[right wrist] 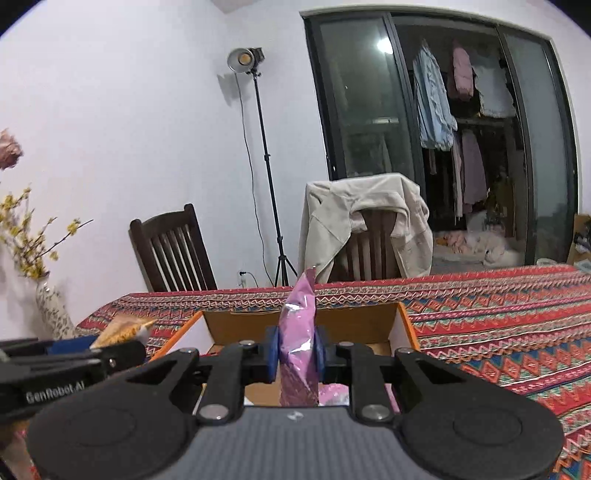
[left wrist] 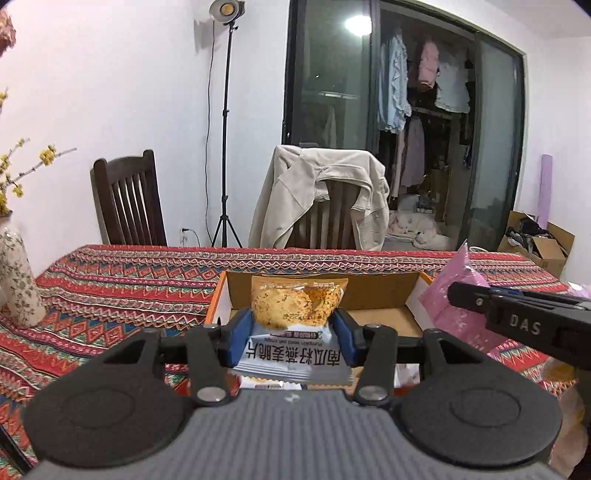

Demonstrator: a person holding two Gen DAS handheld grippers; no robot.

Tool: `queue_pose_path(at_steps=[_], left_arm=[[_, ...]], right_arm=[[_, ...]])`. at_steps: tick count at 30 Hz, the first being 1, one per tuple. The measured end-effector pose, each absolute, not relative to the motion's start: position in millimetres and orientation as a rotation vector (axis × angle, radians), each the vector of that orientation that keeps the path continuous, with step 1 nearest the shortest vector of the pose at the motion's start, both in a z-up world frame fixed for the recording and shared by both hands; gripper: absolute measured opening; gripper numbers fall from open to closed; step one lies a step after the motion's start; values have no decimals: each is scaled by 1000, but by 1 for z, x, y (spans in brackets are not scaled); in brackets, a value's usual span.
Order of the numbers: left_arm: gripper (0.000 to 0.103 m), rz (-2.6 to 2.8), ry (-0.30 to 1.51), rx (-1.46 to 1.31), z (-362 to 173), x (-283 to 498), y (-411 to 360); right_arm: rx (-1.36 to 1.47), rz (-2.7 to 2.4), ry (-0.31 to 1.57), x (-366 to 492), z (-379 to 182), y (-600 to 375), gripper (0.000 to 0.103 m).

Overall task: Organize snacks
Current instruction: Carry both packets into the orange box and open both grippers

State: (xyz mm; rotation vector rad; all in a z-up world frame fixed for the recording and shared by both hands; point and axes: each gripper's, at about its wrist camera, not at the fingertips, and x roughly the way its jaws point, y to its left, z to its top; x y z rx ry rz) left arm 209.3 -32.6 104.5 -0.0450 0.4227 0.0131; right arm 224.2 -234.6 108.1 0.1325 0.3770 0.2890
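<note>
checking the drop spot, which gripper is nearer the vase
Left. The left gripper, shut on an oat crisp packet, is on the vase side of the box; the right gripper holds a pink packet farther over.

A studio lamp [left wrist: 226,10] lights the white room evenly, its glare mirrored in dark glass doors [left wrist: 332,74], fisheye edges curving, corners vignetted.

Box [left wrist: 376,291] on table [left wrist: 110,288], chairs [left wrist: 129,199] behind, vase [left wrist: 18,277] at left
</note>
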Motion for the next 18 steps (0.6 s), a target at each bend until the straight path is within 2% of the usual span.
queue_pose_path(at_steps=[11, 13, 14, 15, 16, 17, 18], left_arm=[[50, 69, 419, -26, 47, 270, -32], [58, 63, 423, -40, 43, 273, -27], [75, 54, 420, -53, 42, 272, -24], [89, 52, 409, -63, 42, 270, -22], [95, 58, 393, -65, 42, 268, -20], [103, 68, 377, -63, 43, 265, -20], [103, 72, 364, -62, 44, 262, -20]], right_arm=[[182, 280, 419, 283, 57, -231, 20], [179, 282, 449, 289, 51, -232, 23], [181, 274, 454, 291, 49, -234, 33], [184, 274, 459, 292, 48, -235, 55], [187, 269, 461, 292, 48, -237, 67], [187, 258, 453, 290, 48, -239, 84], [184, 247, 440, 288, 48, -240, 91]])
